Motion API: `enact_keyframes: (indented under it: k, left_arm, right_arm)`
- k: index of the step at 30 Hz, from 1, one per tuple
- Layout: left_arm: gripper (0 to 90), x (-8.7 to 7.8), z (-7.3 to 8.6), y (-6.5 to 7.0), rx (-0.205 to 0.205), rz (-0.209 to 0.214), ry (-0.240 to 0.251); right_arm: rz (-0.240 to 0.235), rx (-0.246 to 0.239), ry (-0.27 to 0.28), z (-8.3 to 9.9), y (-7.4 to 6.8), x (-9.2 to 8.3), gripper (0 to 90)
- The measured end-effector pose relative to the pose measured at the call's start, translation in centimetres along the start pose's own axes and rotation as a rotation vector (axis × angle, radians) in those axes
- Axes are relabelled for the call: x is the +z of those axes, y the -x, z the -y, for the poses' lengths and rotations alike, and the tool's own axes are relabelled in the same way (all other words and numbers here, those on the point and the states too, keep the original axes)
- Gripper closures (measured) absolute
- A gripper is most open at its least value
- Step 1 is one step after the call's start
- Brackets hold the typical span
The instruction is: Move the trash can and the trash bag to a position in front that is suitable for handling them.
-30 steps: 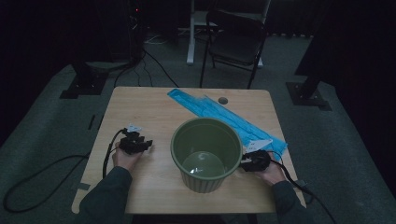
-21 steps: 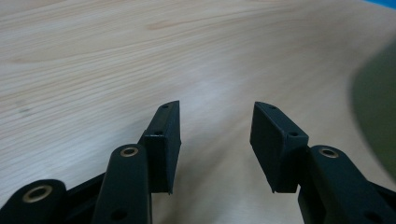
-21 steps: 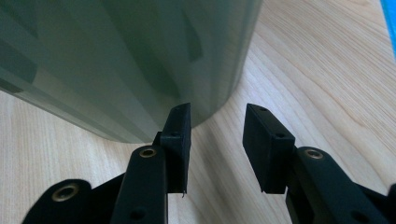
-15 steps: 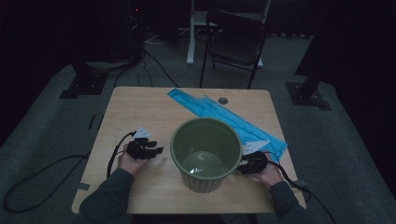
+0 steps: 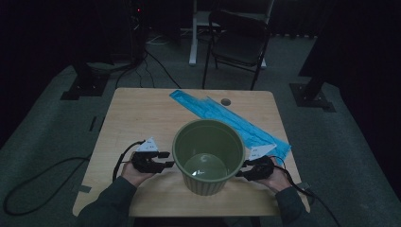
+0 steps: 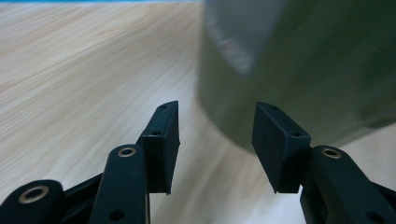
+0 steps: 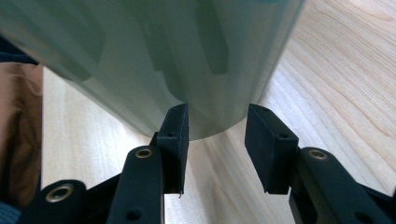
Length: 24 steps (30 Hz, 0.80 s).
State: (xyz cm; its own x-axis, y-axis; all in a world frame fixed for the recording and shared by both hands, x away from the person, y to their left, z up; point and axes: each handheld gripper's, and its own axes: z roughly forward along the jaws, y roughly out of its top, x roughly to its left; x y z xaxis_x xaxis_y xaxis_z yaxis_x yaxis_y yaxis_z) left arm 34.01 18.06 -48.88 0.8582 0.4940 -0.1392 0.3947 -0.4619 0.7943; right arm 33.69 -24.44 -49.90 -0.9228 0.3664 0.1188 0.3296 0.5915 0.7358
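- The left gripper (image 5: 163, 160) sits low over the table (image 5: 142, 118), held in the person's left hand (image 5: 135, 172); its jaws point at the side of the pot (image 5: 209, 156).
- Its jaws are spread, with nothing between them. In the left gripper view the left gripper (image 6: 217, 140) has bare table in its gap, and the pot (image 6: 299, 70) stands just ahead of the jaws and to their right, close but apart from them.
- The pot is green, upright and open-topped, and stands on the table between the two pairs of jaws.
- A blue sheet (image 5: 222, 113) lies flat on the table beyond the pot, well away from the left jaws and nearer the right ones.
- The right gripper (image 5: 242, 172) is at the pot's other side, low by its base, in the person's right hand (image 5: 276, 177).
- Its jaws have just been opening and are spread. In the right gripper view the right gripper (image 7: 217, 135) is right up against the pot's (image 7: 154, 60) lower wall. The pot is ahead of the gap, not between the jaws. Whether the tips touch the wall I cannot tell.
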Motion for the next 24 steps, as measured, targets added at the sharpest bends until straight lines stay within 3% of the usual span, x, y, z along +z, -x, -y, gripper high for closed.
enact_keyframes:
  k: [4, 11, 15, 18, 24]
  left_arm:
    - [51.7, 0.0, -0.3, 0.4, 0.018, 0.034, 0.007]
    - [52.1, -0.7, -0.3, -0.4, 0.008, -0.015, 0.011]
    - [52.1, -1.0, -0.2, -1.2, -0.020, -0.041, 0.014]
    - [51.9, -1.1, -0.2, -1.9, -0.031, -0.046, 0.013]
    - [51.9, -1.1, -0.2, -3.0, -0.043, -0.106, 0.012]
  right_arm:
    - [-0.001, -0.001, 0.005, -0.4, -0.3, 0.2, 59.2]
    - [0.014, 0.003, 0.016, -1.4, -0.3, 1.0, 60.4]
    - [0.045, 0.008, 0.018, -2.4, 0.1, 1.7, 61.3]
    - [0.039, 0.016, 0.025, -2.9, 0.5, 2.0, 61.7]
    - [0.027, 0.024, 0.028, -3.8, 1.3, 2.8, 63.6]
